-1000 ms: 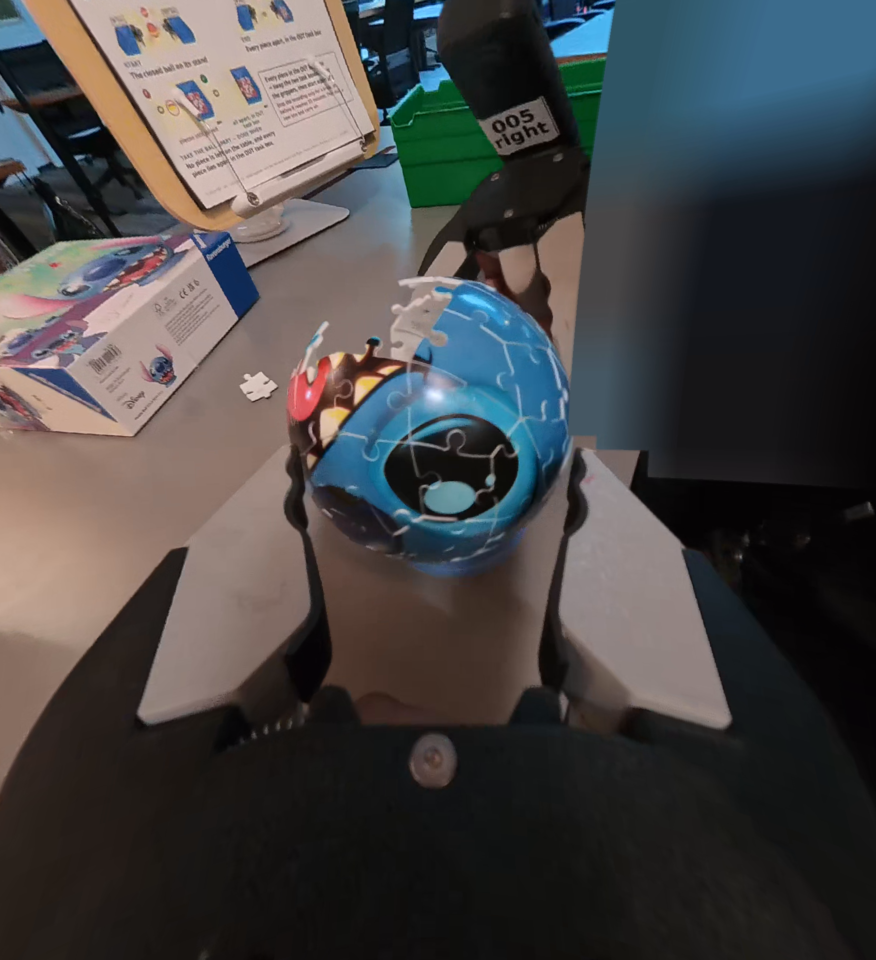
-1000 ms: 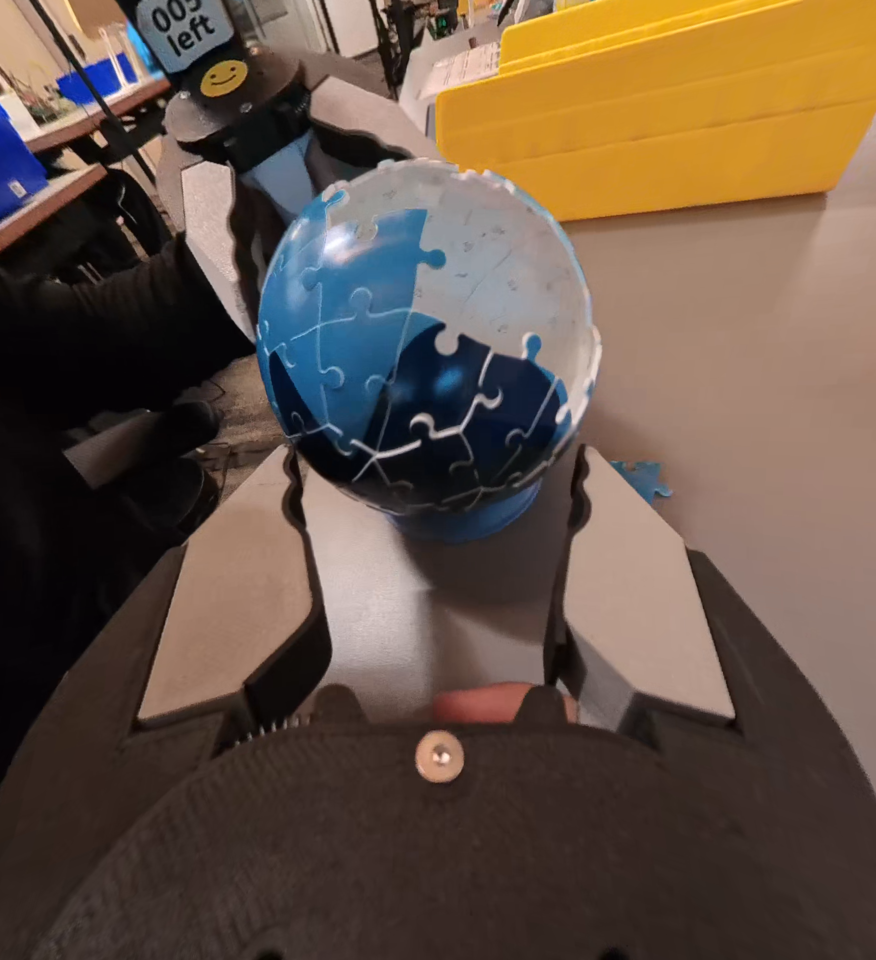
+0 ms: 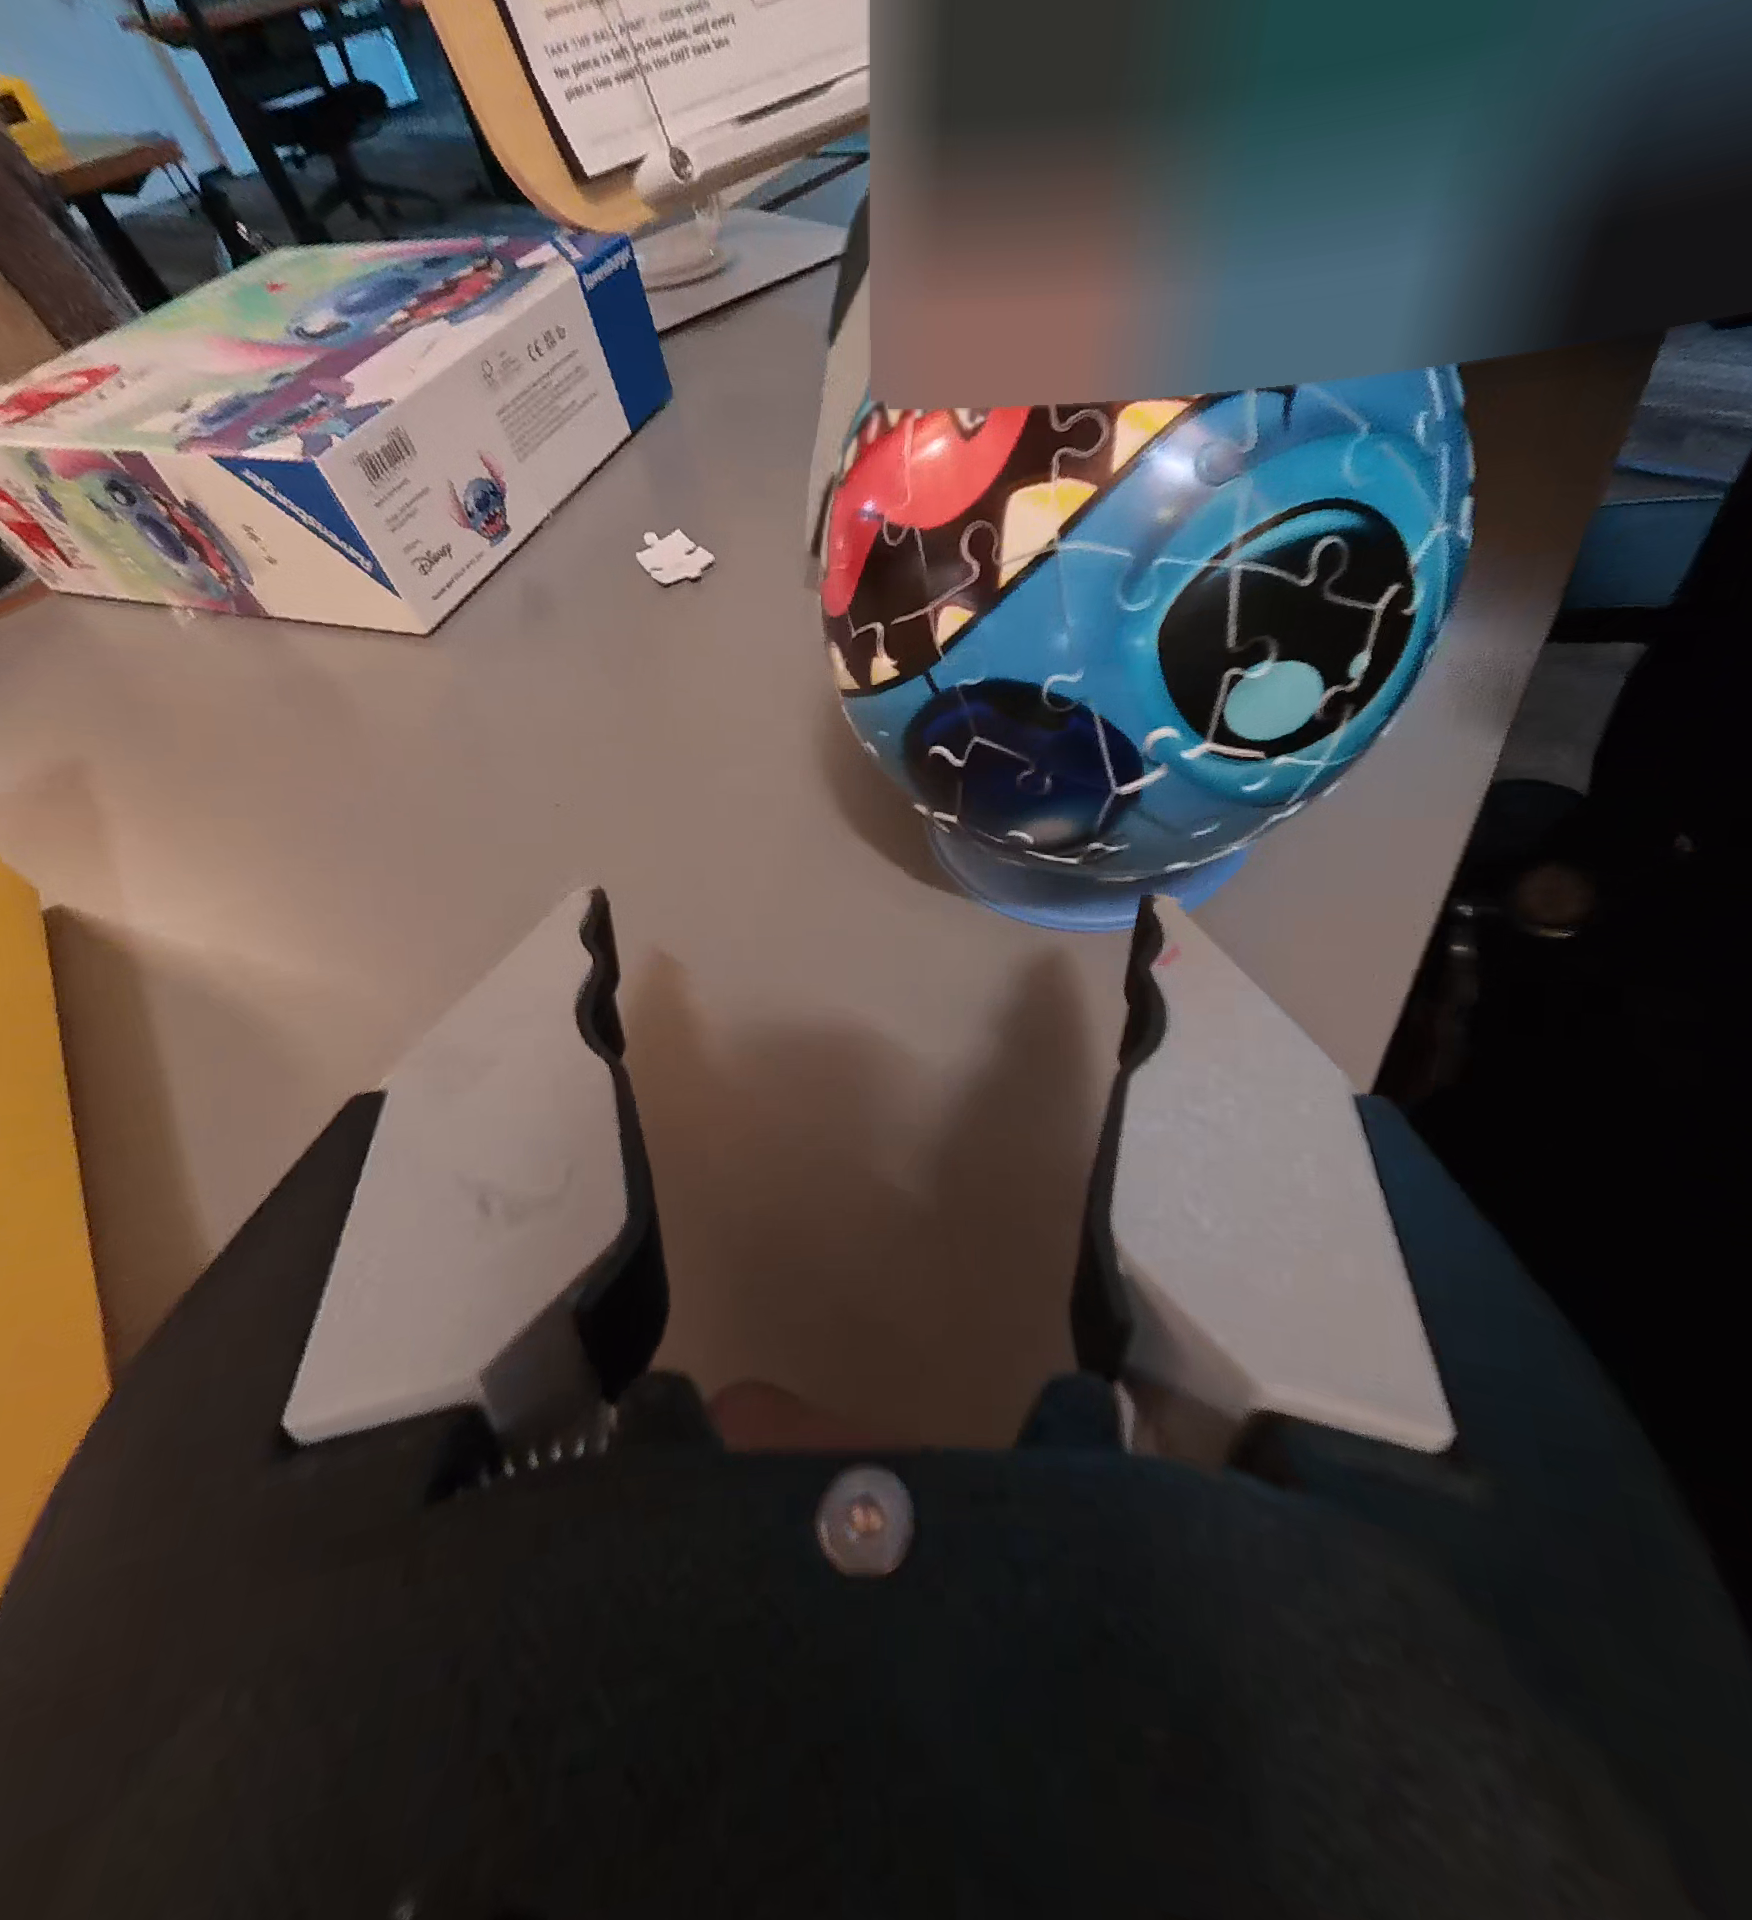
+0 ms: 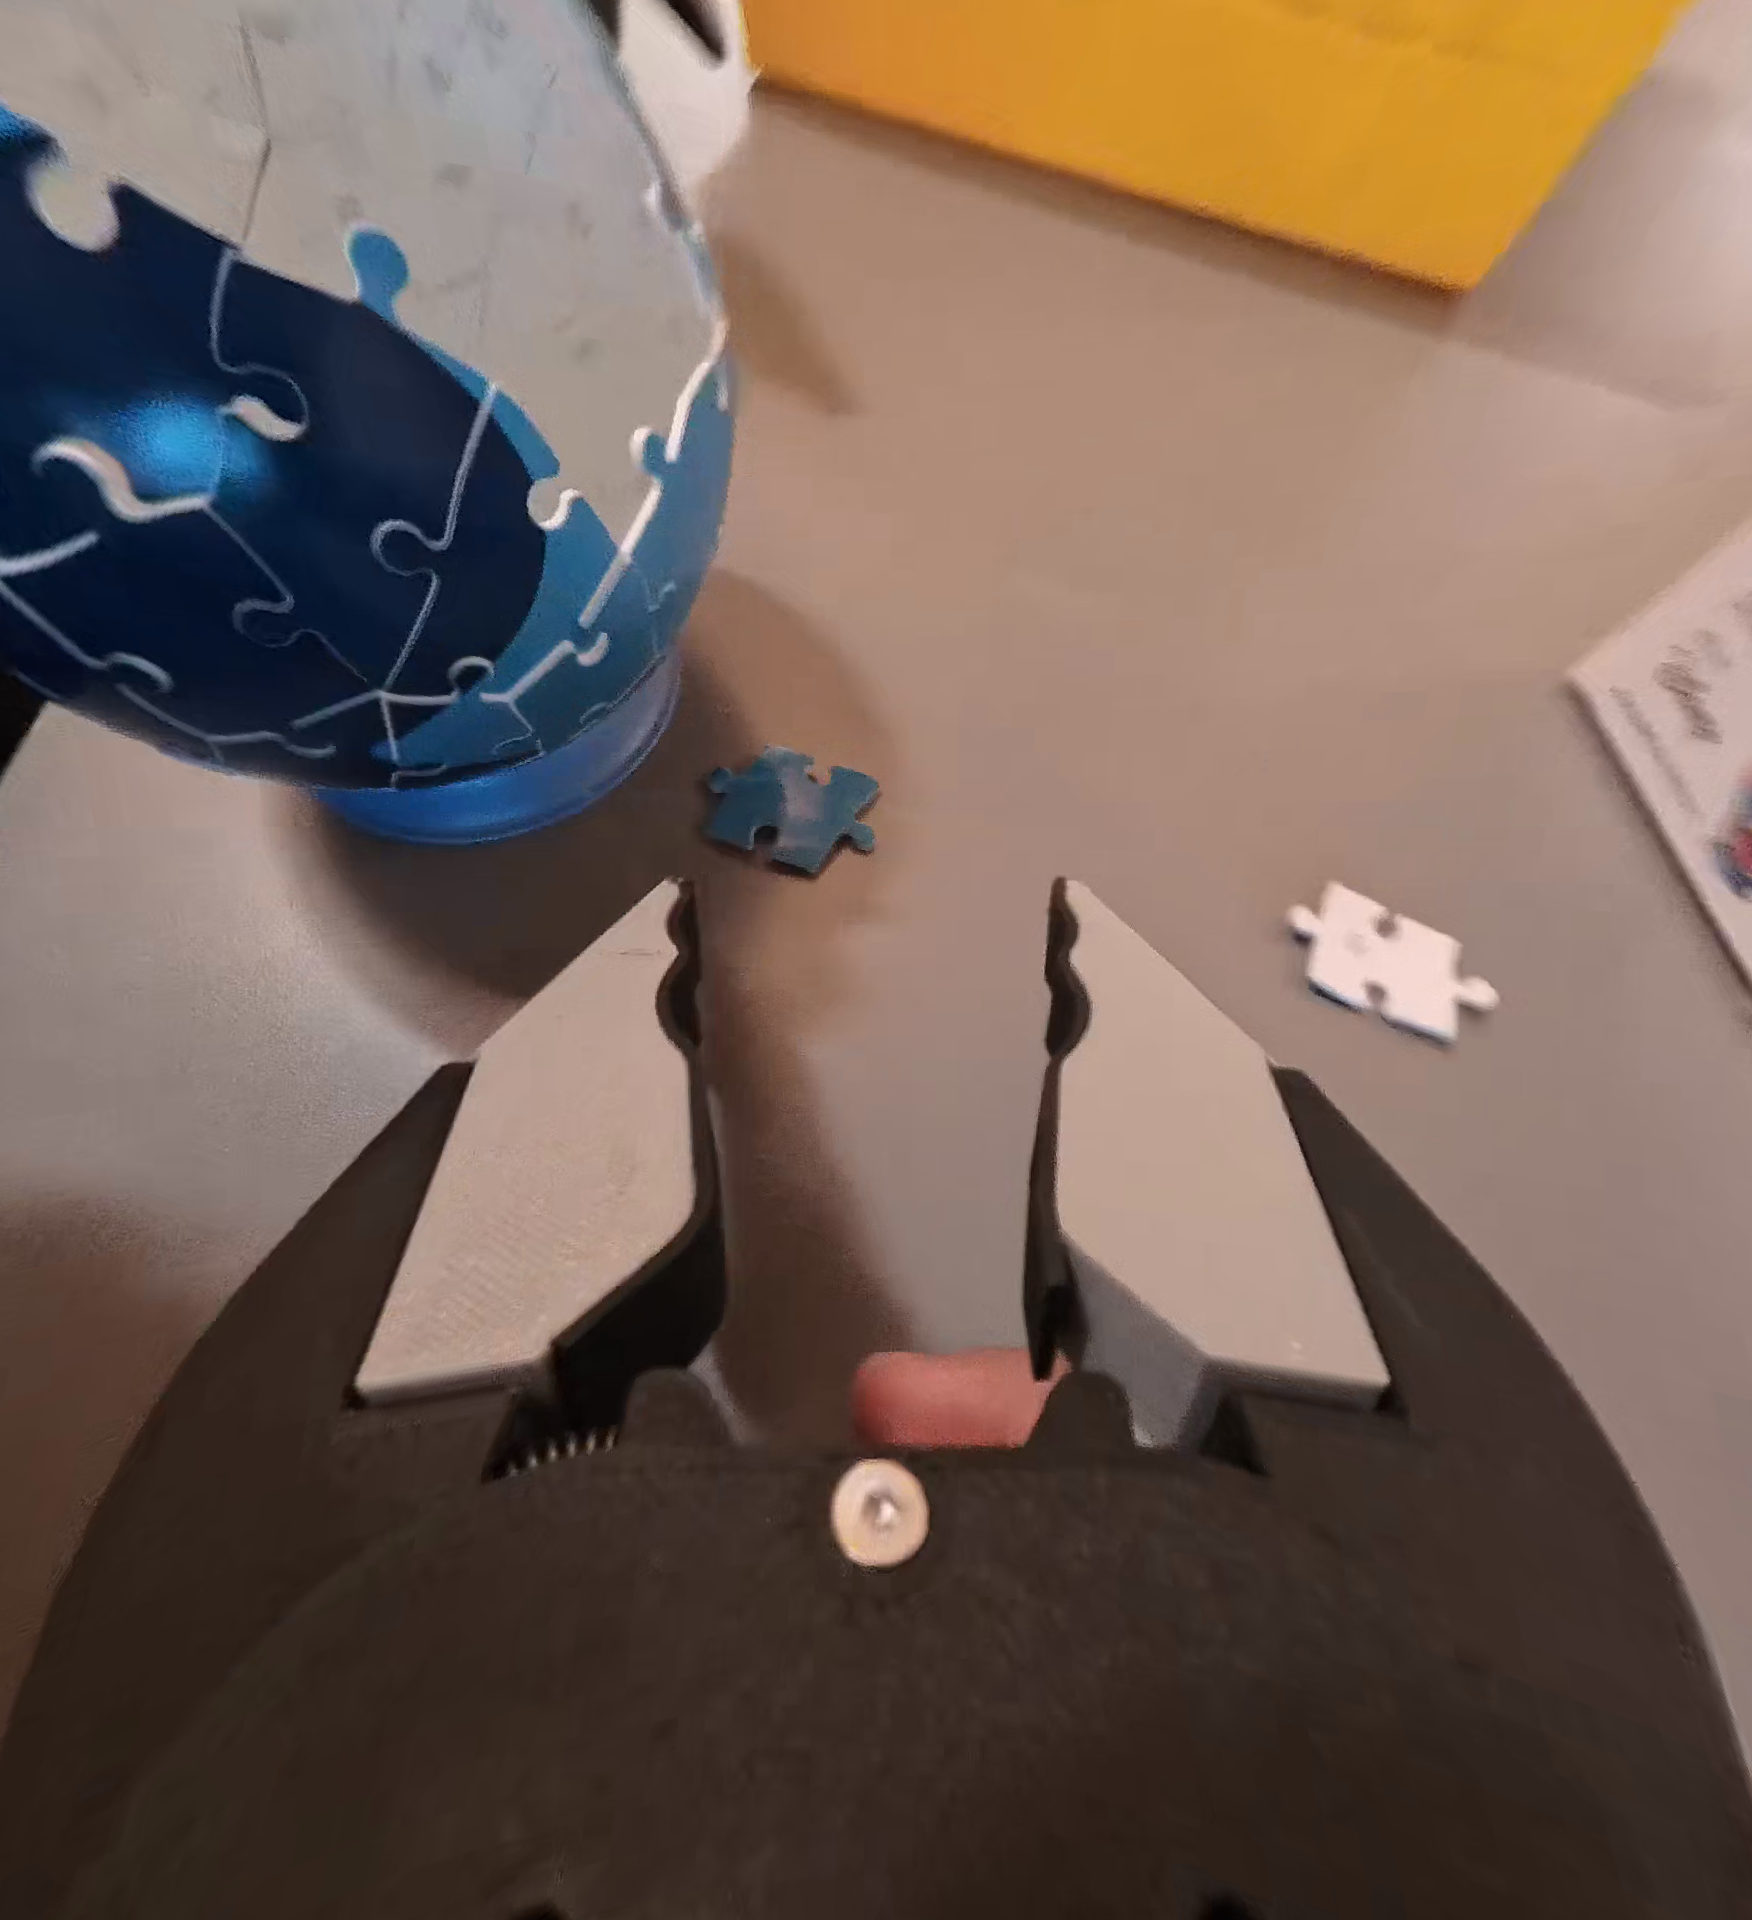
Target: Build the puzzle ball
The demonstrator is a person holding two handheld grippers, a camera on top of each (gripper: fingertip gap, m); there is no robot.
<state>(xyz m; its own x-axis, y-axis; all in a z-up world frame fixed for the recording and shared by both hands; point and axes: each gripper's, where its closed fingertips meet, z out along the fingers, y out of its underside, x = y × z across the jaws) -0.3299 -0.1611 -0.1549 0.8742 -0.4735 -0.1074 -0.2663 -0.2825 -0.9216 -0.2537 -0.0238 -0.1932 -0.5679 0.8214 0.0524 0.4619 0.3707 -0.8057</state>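
Puzzle ball [image 3: 1142, 644] sits on its blue stand [image 4: 498, 790] on the grey table [image 3: 436, 831]; its top is hidden by a blur patch, so its completeness apparently cannot be judged. Puzzle box [image 3: 290, 447] far left; blue piece [image 4: 794, 805] and white piece [image 4: 1386, 961] lie loose rightward. Left gripper [image 3: 870, 935] and right gripper [image 4: 867, 925], bracketing the ball a second ago, now gape empty beside it.

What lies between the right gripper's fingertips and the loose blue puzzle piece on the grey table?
Only bare grey table, seen in the right wrist view. The open right gripper sits just short of the loose blue puzzle piece, apart from it.
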